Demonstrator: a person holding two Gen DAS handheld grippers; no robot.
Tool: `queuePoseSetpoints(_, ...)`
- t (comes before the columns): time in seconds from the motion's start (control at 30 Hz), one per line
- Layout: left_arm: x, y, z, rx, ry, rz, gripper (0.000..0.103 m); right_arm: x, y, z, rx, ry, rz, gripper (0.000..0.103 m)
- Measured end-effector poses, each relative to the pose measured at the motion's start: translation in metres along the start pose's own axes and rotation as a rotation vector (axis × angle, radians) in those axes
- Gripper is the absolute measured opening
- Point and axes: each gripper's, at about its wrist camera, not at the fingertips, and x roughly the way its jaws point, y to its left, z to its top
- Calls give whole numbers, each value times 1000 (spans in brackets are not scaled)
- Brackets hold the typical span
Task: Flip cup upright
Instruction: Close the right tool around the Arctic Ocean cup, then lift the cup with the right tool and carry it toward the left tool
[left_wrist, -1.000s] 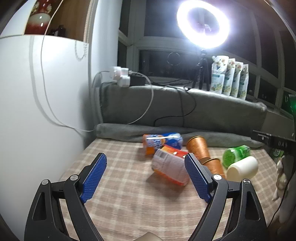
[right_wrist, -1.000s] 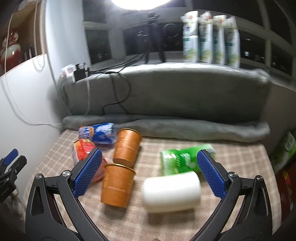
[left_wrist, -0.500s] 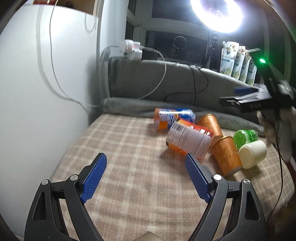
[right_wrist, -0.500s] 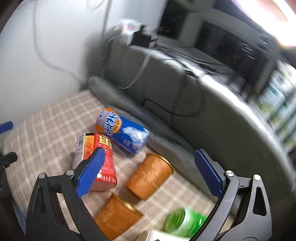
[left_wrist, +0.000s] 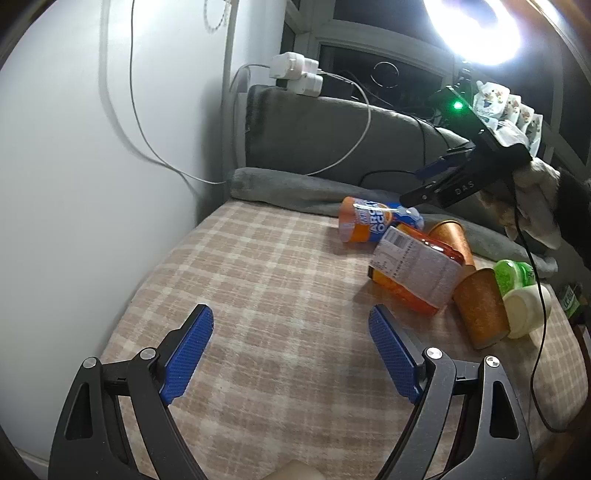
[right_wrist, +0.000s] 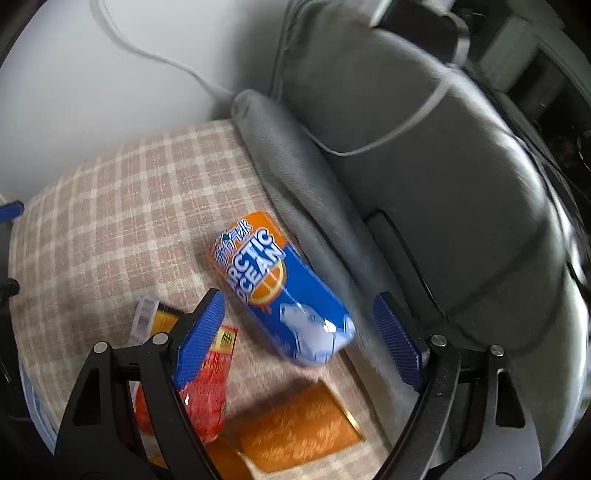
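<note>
The right gripper (right_wrist: 297, 338) hangs with jaws wide apart and empty, right above the clutter; the nearest orange cup (right_wrist: 299, 428) lies on its side just below and short of the fingertips, long axis crosswise, gold rim to the right. Beyond it lies the blue can (right_wrist: 284, 291). The left gripper (left_wrist: 290, 349), also spread and empty, sits well apart over bare checked cloth (left_wrist: 258, 280), so the right is nearer
</note>
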Motion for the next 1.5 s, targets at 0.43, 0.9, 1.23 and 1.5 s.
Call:
queuePoseSetpoints(0.43,17,27,2,-68,28,37,86,62,-2,28,-106,138,121,75)
queuePoseSetpoints(0.9,22,32,4,-81,29,53,86,118,7,59,-99,140,146,63)
queuePoseSetpoints(1.23,21,32,3,-76,20,52,86,114,11,85,-42,40,110,59)
queuePoseSetpoints(1.5,9,26,5,-62,-7,47,86,89,12,118,58,-132,54,59)
